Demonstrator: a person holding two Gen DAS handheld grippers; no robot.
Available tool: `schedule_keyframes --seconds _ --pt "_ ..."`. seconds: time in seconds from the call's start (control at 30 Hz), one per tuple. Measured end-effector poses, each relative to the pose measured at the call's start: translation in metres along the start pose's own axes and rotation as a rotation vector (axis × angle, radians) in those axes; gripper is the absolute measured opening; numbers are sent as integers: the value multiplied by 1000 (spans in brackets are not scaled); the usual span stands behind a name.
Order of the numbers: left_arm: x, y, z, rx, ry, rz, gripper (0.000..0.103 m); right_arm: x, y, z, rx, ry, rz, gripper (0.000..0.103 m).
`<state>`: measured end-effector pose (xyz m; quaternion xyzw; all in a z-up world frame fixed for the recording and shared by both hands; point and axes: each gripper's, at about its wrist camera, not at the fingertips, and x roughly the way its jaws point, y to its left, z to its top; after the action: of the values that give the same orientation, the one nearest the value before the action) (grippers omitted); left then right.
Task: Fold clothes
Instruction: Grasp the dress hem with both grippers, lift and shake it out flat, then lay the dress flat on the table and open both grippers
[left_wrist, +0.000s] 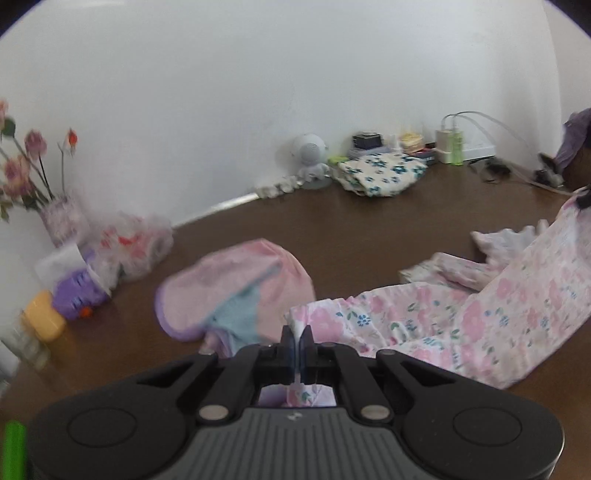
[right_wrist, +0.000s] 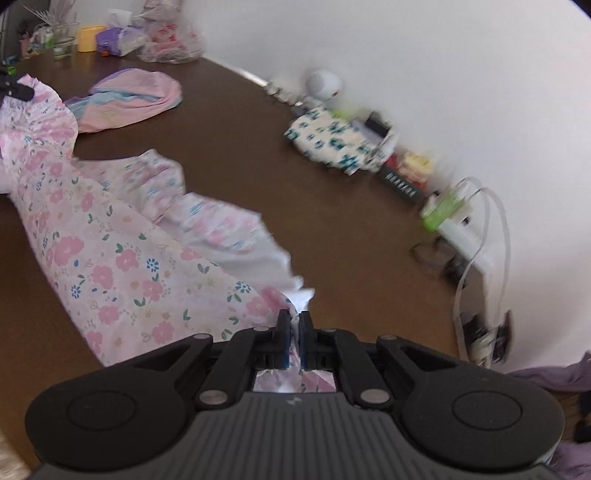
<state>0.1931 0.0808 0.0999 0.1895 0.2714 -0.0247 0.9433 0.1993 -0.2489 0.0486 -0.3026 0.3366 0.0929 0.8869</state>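
Observation:
A pink floral garment with white ruffled edges is stretched above the brown table between both grippers. My left gripper is shut on one edge of it, with cloth pinched between the pads. In the right wrist view the same floral garment runs away to the left, and my right gripper is shut on its ruffled corner. The other gripper's black tip shows at the garment's far end.
A pink, purple and blue cloth pile lies on the table beyond the left gripper. A folded blue-flowered cloth, a small white fan, chargers with cables, a plastic bag and a flower vase line the wall.

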Motion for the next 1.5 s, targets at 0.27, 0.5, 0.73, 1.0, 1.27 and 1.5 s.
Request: schedule_keyframes --seconds 0.27,0.5,0.73,1.0,1.27,1.5 --pt "-54 -2 107 102 -444 135 2 -53 -69 71 -69 -209 -419 3" --pt "-81 -20 2 212 -375 4 2 -77 -19 -1 -219 -253 -335 3" --pt "-58 -51 -131 186 -16 -180 7 -42 55 -108 -194 -50 53 3" --pt "-101 -35 -95 -25 -63 -344 71 -61 27 -108 91 -57 272 52" --pt "-42 -128 -27 14 66 -581 76 -45 21 -111 185 26 336 63" --pt "37 -176 -11 -96 245 -635 67 -42 21 -130 162 38 330 64"
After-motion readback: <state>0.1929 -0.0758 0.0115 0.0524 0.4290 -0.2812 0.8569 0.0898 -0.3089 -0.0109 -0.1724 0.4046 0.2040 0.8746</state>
